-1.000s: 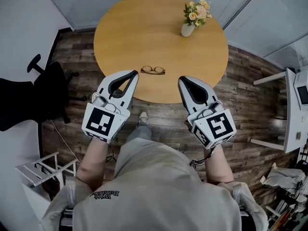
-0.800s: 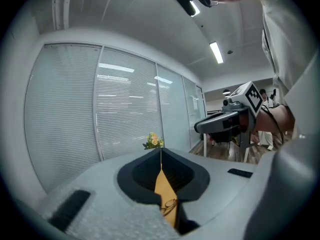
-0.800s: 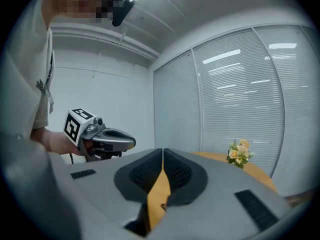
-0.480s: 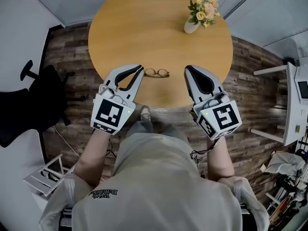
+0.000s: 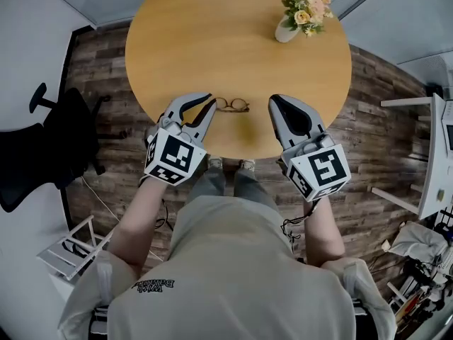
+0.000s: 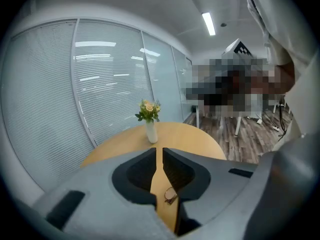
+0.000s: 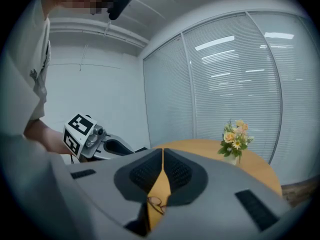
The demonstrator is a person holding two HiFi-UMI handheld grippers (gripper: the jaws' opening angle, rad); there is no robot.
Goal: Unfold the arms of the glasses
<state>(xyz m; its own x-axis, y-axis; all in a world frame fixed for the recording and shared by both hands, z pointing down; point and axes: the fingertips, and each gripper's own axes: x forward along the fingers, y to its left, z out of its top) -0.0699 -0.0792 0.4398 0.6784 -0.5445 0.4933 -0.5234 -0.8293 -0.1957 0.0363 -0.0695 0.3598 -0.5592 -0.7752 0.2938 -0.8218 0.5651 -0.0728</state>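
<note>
Flanking the glasses (image 5: 231, 105) at the desk's (image 5: 233, 41) near edge, left gripper (image 5: 208, 103) and right gripper (image 5: 273, 103) hover, fingers pressed together, empty.

rt gripper (image 7: 162, 155): jaws pressed together at the tips, nothing btwn them. thru the slit below the tips a pair of glasses (image 7: 155, 204) lies on the round wooden table (image 7: 250, 166), near its front edge. vase of flowers (image 7: 233, 145) stands on the table's far right side. left gripper (image 7: 136, 149) w/ its marker cube sits at the table's left edge. blinds (image 7: 230, 84) run behind the table.
</note>
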